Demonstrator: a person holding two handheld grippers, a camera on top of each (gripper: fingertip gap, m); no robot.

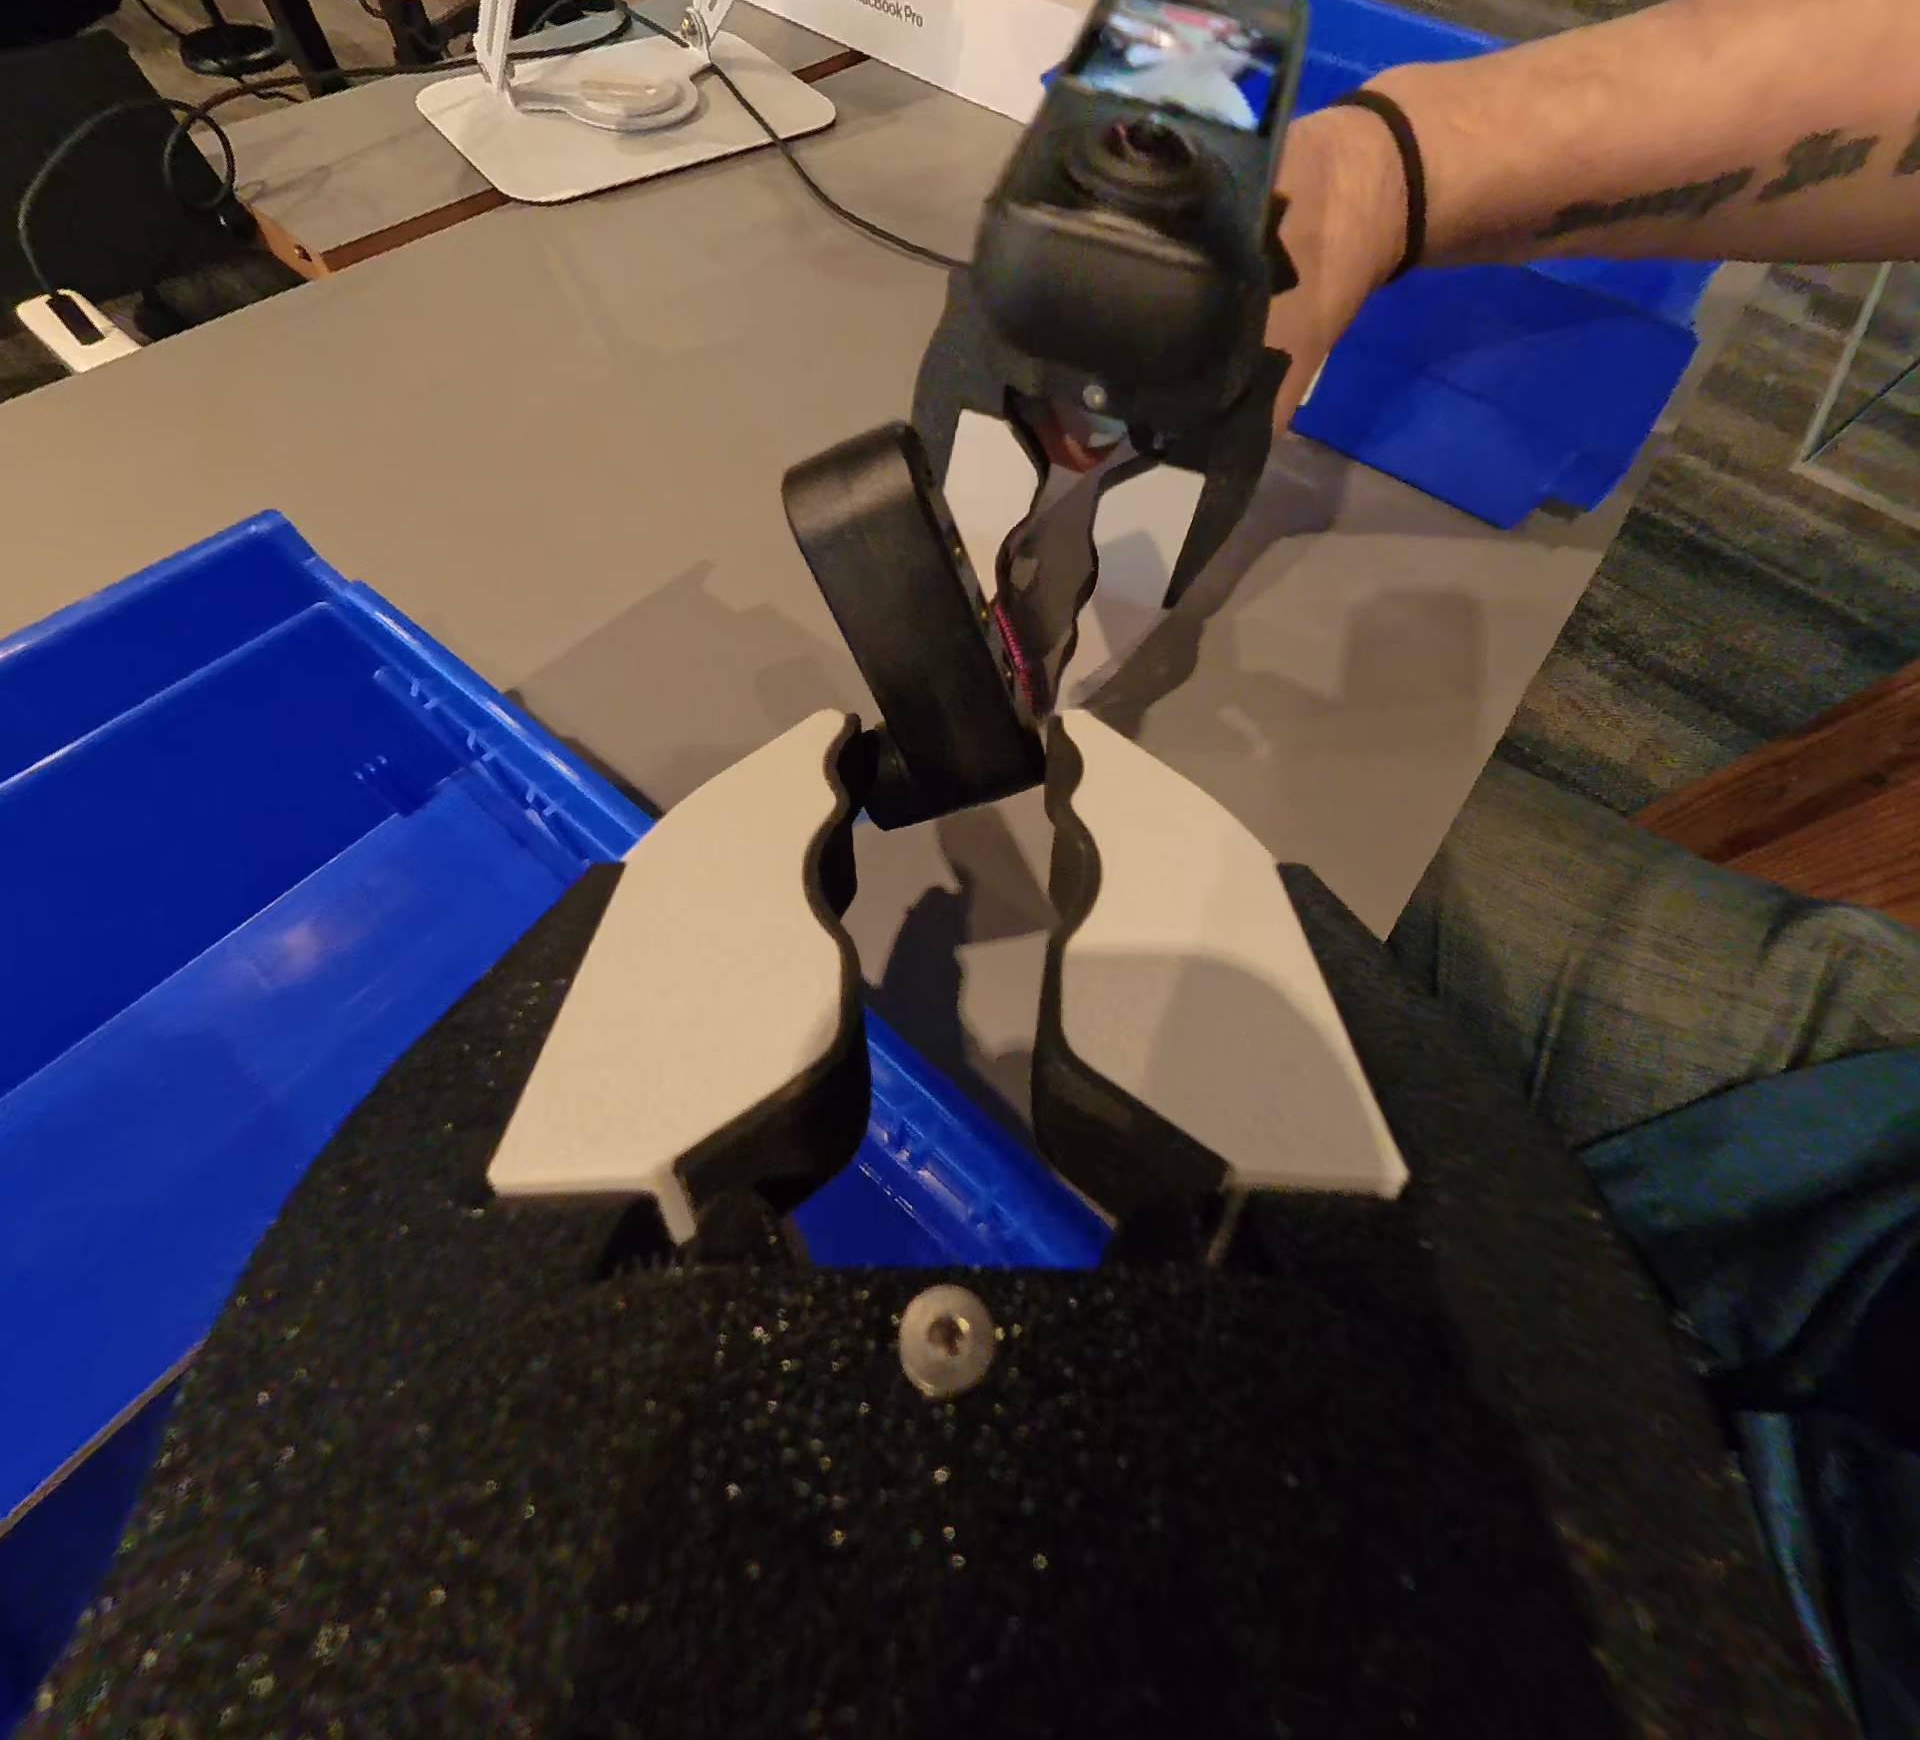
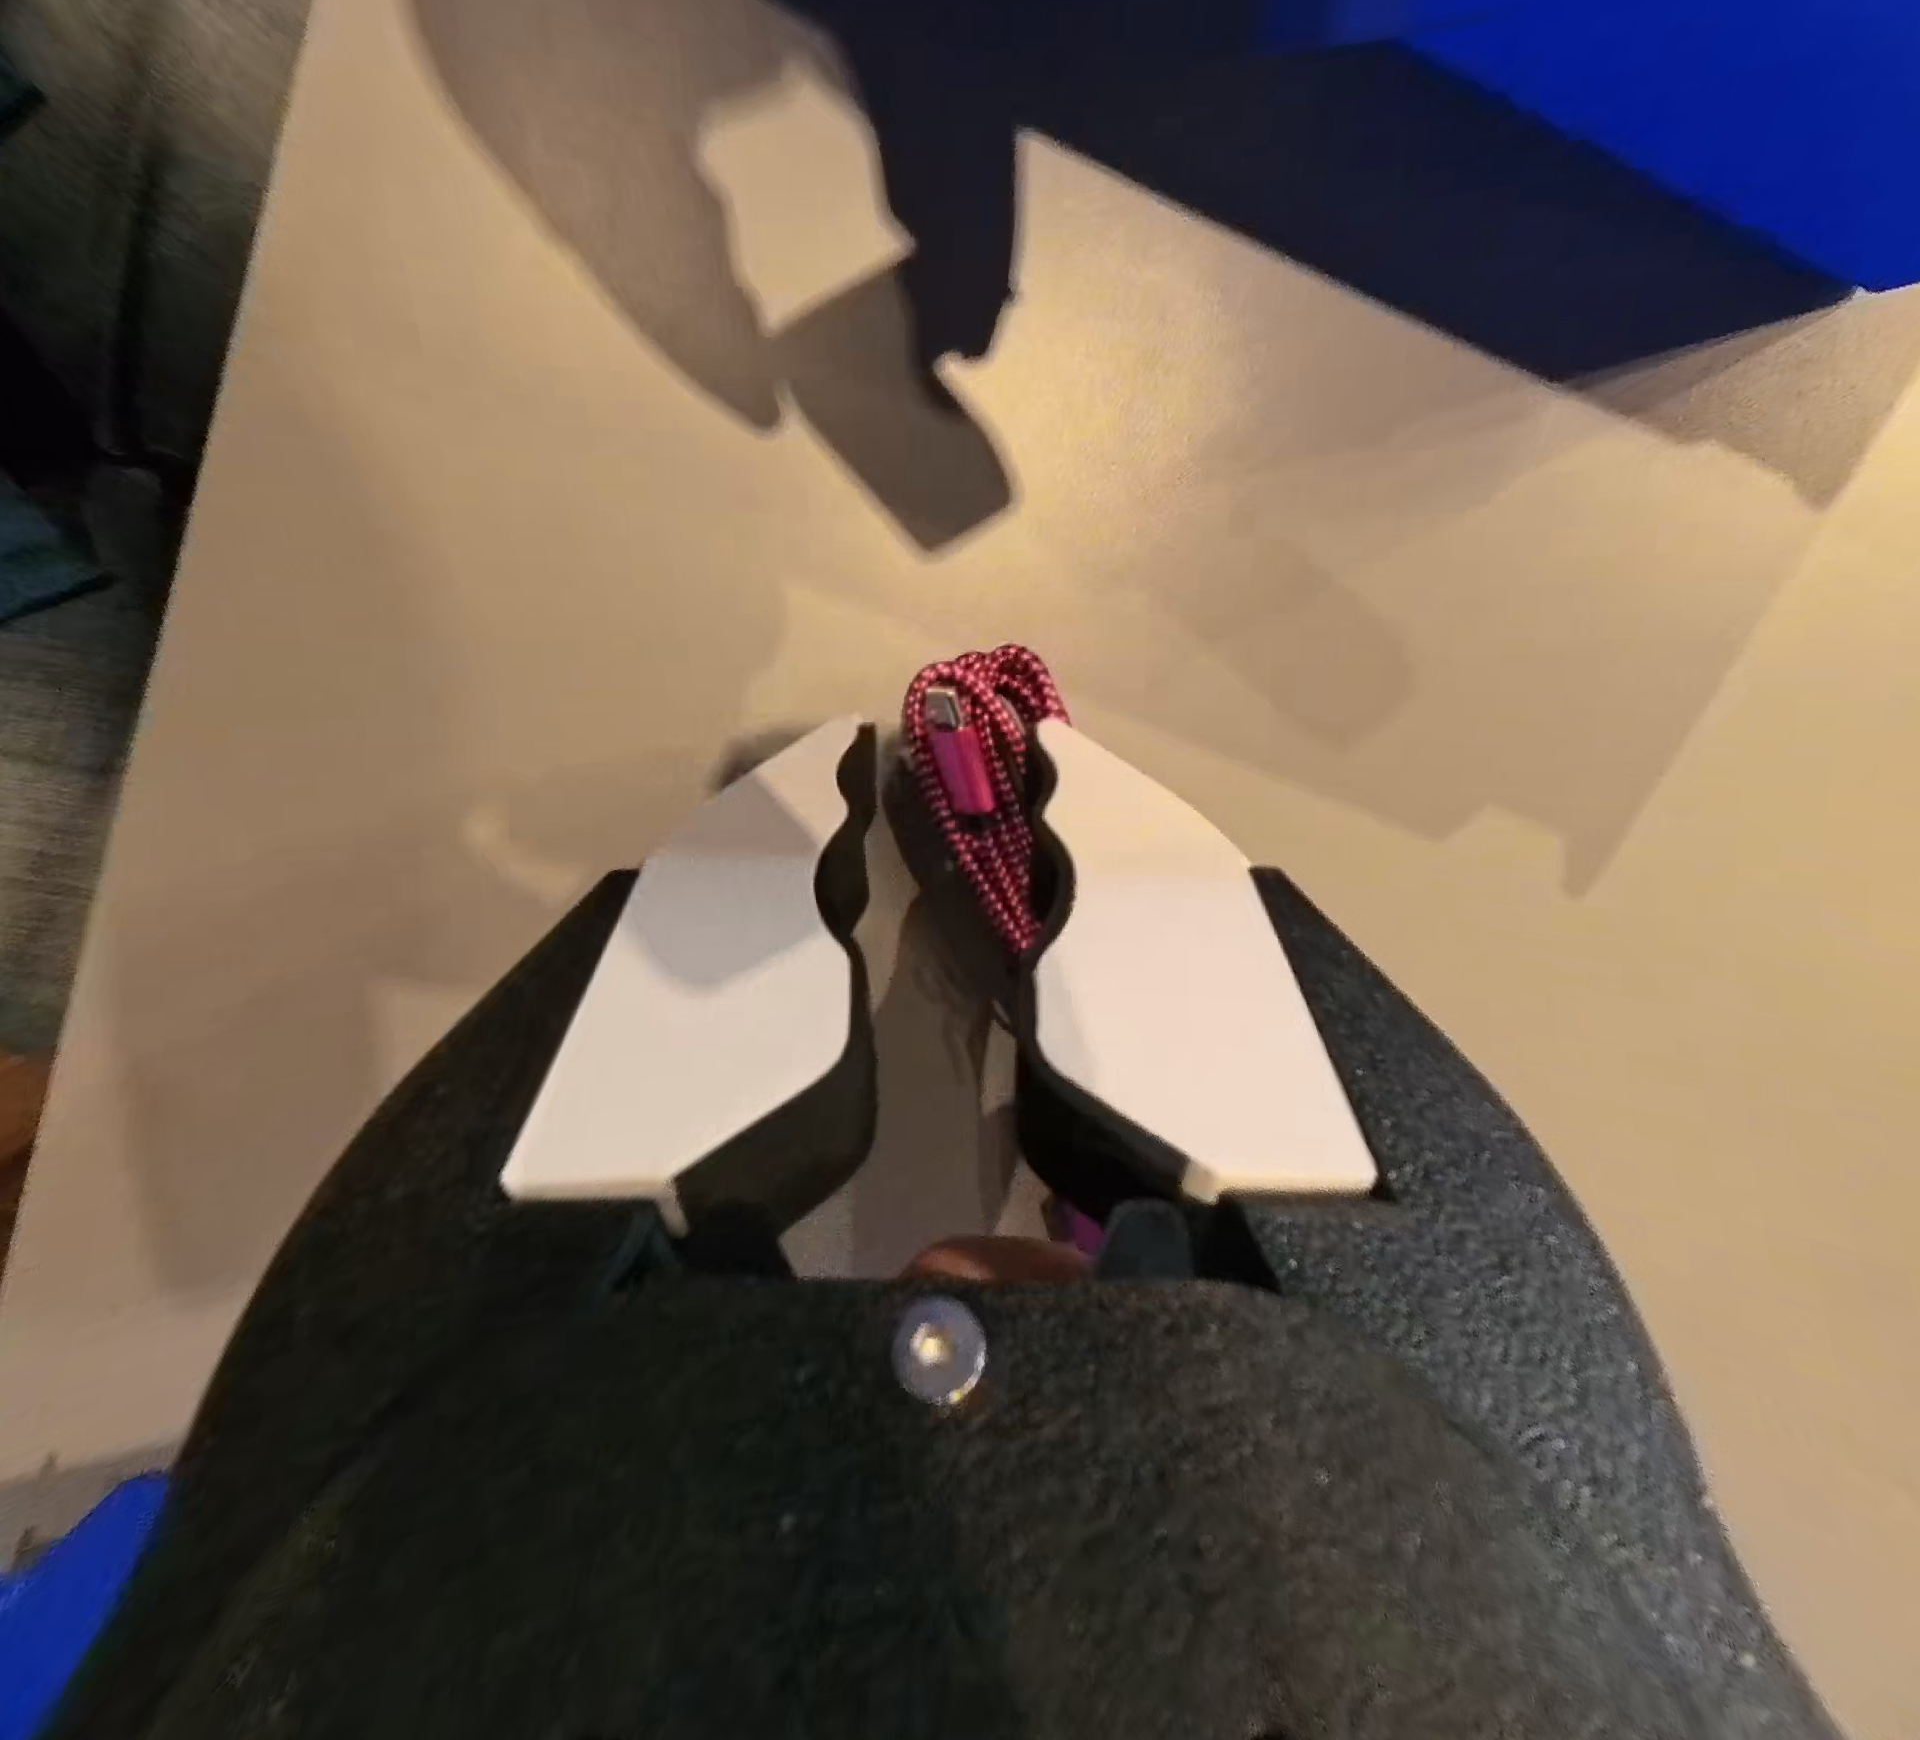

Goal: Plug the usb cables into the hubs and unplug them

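Grey table (image 1: 499, 443) with a blue bin (image 1: 260, 859) at near left and a second blue bin (image 1: 1475, 381) far right, behind the person's forearm (image 1: 1662, 163). A white stand (image 1: 623, 111), a white box (image 1: 935, 17) and a black cord (image 1: 810, 184) sit at the far edge, well clear of the work.

Left gripper (image 1: 951, 755) — fingers pinching the lower end of a black hub (image 1: 904, 630), held above the table. The hub's long axis tilts up and away to the left; its port edge faces right, toward the right gripper (image 1: 1049, 641).

Right gripper (image 2: 951, 745) — fingers nearly together, pinching a bundled magenta braided cable (image 2: 987, 817). One magenta plug (image 2: 961, 760) lies along the bundle, metal tip pointing forward past the fingertips. In the left wrist view the cable (image 1: 1013, 651) sits just beside the hub's port edge; contact cannot be told. The right wrist view is motion-blurred.
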